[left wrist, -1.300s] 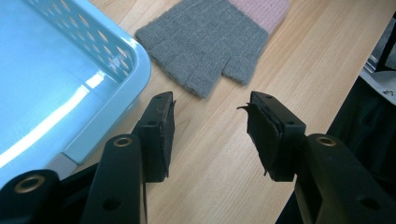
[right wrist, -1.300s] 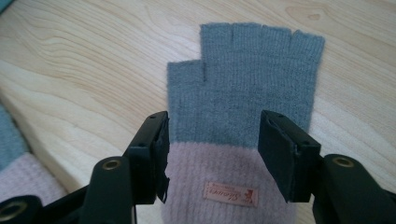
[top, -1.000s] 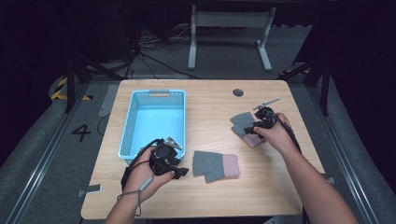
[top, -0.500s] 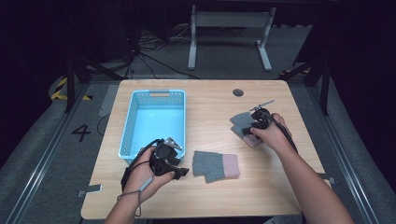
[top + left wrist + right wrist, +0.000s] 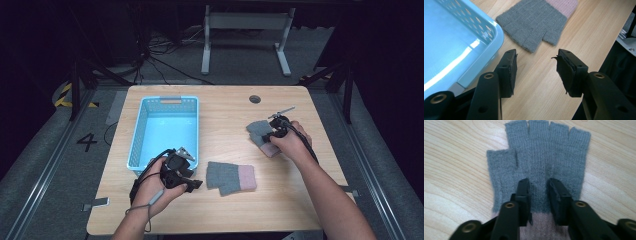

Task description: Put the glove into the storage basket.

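The right gripper (image 5: 539, 182), its jaws just closing, pinches a glove (image 5: 541, 157) right of the basket (image 5: 165, 130); thin knit may slip free.

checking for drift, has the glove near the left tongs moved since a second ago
No. The glove lies flat at the same spot on the table, just right of the blue basket's near corner, as in the earlier high views.

basket (image 5: 165, 131): light blue, table's left half | table (image 5: 225, 105): wooden | floor (image 5: 45, 150): grey
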Motion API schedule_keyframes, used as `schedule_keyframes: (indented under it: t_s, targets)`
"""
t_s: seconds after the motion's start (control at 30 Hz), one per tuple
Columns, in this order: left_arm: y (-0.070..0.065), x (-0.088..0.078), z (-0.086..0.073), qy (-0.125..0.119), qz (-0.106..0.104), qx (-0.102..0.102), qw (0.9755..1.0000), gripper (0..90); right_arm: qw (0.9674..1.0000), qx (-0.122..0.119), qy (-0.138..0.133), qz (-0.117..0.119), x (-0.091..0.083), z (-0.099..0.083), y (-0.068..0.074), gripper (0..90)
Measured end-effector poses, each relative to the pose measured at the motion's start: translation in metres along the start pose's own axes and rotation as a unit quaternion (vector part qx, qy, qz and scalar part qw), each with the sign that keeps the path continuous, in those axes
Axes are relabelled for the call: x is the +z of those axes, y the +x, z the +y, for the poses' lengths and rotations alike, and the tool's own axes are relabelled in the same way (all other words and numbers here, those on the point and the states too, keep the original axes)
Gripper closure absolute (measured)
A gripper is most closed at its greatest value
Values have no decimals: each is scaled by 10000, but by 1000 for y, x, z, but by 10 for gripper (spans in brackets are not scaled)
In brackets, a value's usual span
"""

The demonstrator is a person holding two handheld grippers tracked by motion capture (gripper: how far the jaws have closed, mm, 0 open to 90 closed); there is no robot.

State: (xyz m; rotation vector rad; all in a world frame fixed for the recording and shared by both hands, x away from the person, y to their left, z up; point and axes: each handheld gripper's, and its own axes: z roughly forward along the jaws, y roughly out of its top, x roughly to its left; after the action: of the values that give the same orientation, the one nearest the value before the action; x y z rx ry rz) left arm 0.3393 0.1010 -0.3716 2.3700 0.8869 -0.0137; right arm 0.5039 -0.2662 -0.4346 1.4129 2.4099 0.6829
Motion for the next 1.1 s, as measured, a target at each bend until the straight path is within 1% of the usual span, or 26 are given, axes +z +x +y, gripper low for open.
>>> schedule_keyframes:
  t_s: [0.03, 0.13, 0.3, 0.33, 0.37, 0.4, 0.6, 0.8, 1.0, 1.1]
  targets:
    - [0, 0, 0, -1, -6, -1, 10000, 517, 10000, 0, 16, 39, 0, 0, 0, 759]
    - [0, 0, 0, -6, -12, -2, 10000, 518, 10000, -62, 27, 30, -1, 1, 0, 796]
    - [1, -1, 0, -16, -16, 2, 10000, 519, 9999, -125, 26, 12, -7, 3, 2, 812]
    - [1, -1, 0, -17, -13, -1, 10000, 519, 9999, -96, 19, 29, -8, 3, 3, 813]
    - [1, -1, 0, -15, -11, -4, 10000, 519, 9999, -133, 7, 59, -11, 3, 3, 812]
    - [1, -1, 0, -15, -12, -2, 10000, 519, 9999, -104, -15, 73, -13, 4, 4, 813]
    - [0, -1, 0, -12, -29, 6, 10000, 520, 9995, -176, -152, 209, -34, 7, 7, 811]
    - [0, -1, 0, -11, -29, 8, 10000, 522, 9987, -344, -260, 269, -51, 9, 13, 810]
    - [0, -1, 0, -13, -43, 14, 10000, 523, 9974, -478, -361, 412, -68, 12, 20, 809]
    - [0, -1, 0, -12, -45, 16, 10000, 523, 9962, -613, -389, 474, -75, 14, 25, 808]
